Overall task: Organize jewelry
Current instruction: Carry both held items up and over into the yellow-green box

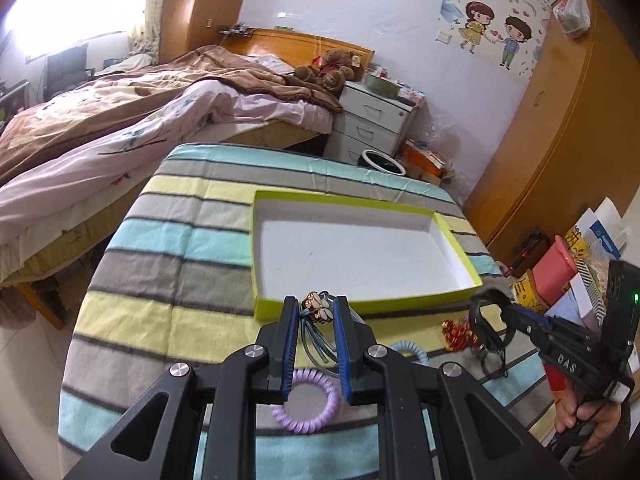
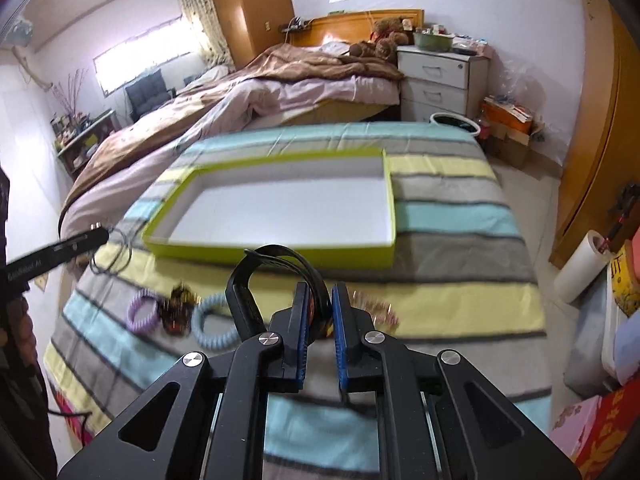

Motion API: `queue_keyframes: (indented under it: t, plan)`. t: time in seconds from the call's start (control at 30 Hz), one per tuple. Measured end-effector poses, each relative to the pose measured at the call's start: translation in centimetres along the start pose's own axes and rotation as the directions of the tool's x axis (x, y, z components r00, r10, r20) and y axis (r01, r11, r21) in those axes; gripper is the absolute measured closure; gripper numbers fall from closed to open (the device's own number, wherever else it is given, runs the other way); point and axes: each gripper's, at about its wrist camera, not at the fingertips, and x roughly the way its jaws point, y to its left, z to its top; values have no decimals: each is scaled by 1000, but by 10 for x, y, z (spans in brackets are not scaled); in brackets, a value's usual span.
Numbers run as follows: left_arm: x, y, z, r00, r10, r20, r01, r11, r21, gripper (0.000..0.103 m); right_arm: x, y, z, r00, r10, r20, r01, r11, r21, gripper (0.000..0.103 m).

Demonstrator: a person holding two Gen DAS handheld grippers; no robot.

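left gripper: jaws narrow, clamped on a flower-charm hair tie, raised at near rim of the lime-green box lid | right gripper: jaws narrow, pinching a black strap | purple coil tie, blue coil tie lie on the striped cloth

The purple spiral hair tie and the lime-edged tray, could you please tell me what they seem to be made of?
Purple spiral hair tie: probably soft plastic, since its coils look smooth and slightly glossy, like phone cord. Lime-edged tray: apparently cardboard, with thin, straight folded walls and a matte white inside.
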Motion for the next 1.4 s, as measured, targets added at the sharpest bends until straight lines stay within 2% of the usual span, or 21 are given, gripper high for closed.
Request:
queue_keyframes:
  t: [0.23, 0.37, 0.53, 1.0, 1.13, 1.4]
  plan:
    - [24, -2, 31, 1000, -24, -8, 24, 1000, 14, 86, 19, -7, 40, 999, -34, 14, 34, 999, 25, 92]
    - [44, -2, 48, 1000, 2, -14, -2, 1000, 25, 86, 38, -17, 59, 999, -54, -3, 54, 998, 36, 91]
    - [73, 3, 62, 999, -18, -39, 18, 1000, 11, 85, 65, -29, 76, 995, -87, -39, 89, 995, 47, 91]
    - [150, 16, 74, 988, 20, -155, -19, 1000, 4, 85, 114, -41, 91, 986, -124, -111, 130, 990, 50, 91]
    - [158, 17, 72, 986, 52, -157, -49, 999, 19, 85, 119, -39, 91, 983, -141, -116, 146, 989, 28, 91]
    - [169, 19, 69, 980, 64, -189, -62, 998, 18, 85, 124, -37, 92, 981, -151, -124, 153, 988, 5, 91]
